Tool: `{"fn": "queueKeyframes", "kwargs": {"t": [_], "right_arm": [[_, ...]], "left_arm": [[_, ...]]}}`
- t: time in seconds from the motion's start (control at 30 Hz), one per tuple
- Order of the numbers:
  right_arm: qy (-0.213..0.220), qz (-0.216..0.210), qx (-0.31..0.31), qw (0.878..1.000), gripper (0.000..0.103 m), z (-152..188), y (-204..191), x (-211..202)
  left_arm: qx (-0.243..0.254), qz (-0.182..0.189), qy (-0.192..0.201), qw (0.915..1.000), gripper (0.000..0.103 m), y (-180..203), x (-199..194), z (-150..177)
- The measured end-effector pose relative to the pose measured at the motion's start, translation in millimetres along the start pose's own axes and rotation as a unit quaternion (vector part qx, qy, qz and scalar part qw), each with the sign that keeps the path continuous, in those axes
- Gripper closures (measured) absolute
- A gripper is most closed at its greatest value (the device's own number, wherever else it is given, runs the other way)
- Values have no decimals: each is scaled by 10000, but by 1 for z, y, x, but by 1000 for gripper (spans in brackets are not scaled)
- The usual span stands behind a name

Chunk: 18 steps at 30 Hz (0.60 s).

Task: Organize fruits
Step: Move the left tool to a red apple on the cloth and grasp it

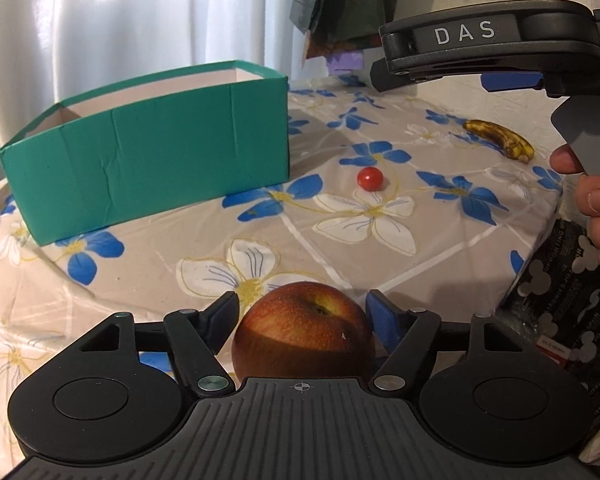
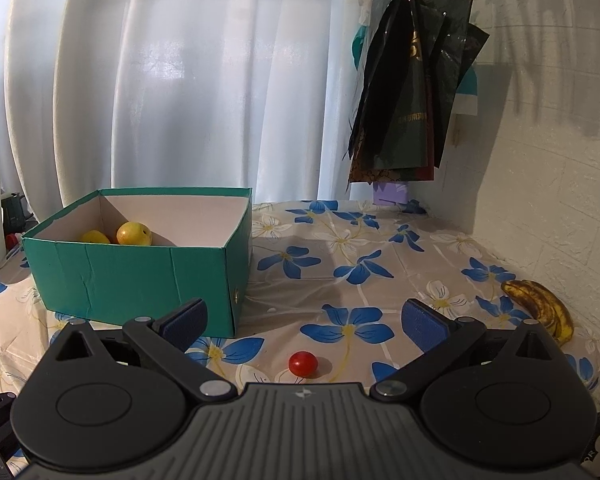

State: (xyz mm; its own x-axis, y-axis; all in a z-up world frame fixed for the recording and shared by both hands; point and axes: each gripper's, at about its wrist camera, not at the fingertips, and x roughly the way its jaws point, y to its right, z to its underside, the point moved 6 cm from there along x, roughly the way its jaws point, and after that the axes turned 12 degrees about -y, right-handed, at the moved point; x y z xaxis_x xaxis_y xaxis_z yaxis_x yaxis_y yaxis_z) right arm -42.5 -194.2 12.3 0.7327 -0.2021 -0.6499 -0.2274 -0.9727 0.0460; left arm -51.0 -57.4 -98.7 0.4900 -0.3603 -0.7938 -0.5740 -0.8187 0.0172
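The left gripper [image 1: 302, 314] has its fingers either side of the apple [image 1: 305, 330], apparently touching but with grip unconfirmed; a round, smooth fruit could slip out on the lift. The box [image 1: 148, 152] lies ahead and left of those fingers. The right gripper [image 2: 304, 318] is wide and empty, the tomato [image 2: 302, 364] between its fingers (it rolls easily). The banana [image 2: 542, 310] sits right of them.

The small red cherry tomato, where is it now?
The small red cherry tomato lies on the flowered tablecloth, right of the green cardboard box, under the open right gripper.
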Motion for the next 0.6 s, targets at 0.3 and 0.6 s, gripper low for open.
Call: {"fn": "queueKeyframes", "kwargs": {"t": [0.3, 0.6], "right_arm": [[-49, -40, -37, 10000, 0, 2, -6, 4], [-58, -81, -37, 9999, 0, 3, -8, 3]], "left_arm": [[98, -50, 136, 9998, 29, 1, 2, 2], [165, -186, 152, 9996, 28, 4, 7, 3]]}}
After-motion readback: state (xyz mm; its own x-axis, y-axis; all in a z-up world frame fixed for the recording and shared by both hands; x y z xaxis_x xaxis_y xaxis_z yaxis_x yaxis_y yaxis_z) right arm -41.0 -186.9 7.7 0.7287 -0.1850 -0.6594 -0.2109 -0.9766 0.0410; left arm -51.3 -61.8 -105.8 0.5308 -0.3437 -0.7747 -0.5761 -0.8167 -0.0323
